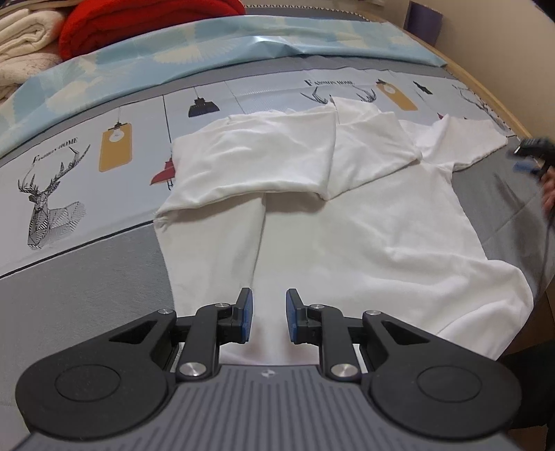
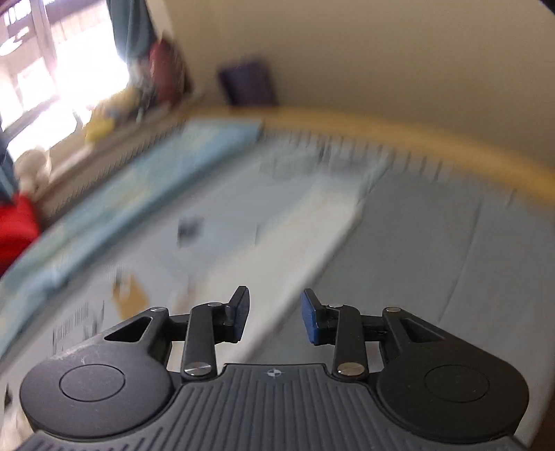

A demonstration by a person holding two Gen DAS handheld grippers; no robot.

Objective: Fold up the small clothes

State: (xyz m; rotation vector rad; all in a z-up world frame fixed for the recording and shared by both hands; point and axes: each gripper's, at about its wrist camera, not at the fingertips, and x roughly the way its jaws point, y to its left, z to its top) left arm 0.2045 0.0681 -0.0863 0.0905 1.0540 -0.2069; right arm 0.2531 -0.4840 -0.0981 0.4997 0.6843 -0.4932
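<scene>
A white T-shirt (image 1: 364, 222) lies flat on the bed cover (image 1: 79, 277). Its left side and sleeve (image 1: 256, 159) are folded inward over the body, and the right sleeve (image 1: 461, 142) is spread out. My left gripper (image 1: 269, 299) hovers over the shirt's lower hem, open by a narrow gap with nothing between its blue pads. At the right edge of the left wrist view, the right gripper (image 1: 529, 152) is a blur in a hand beside the right sleeve. The blurred right wrist view shows my right gripper (image 2: 275, 299) open and empty above the shirt's edge (image 2: 312, 236).
A red blanket (image 1: 145, 24) and cream folded blankets (image 1: 24, 38) are piled at the far left. A light blue sheet (image 1: 225, 45) lies across the back. The wooden bed edge (image 1: 499, 100) curves along the right, with a dark purple object (image 1: 425, 20) beyond it.
</scene>
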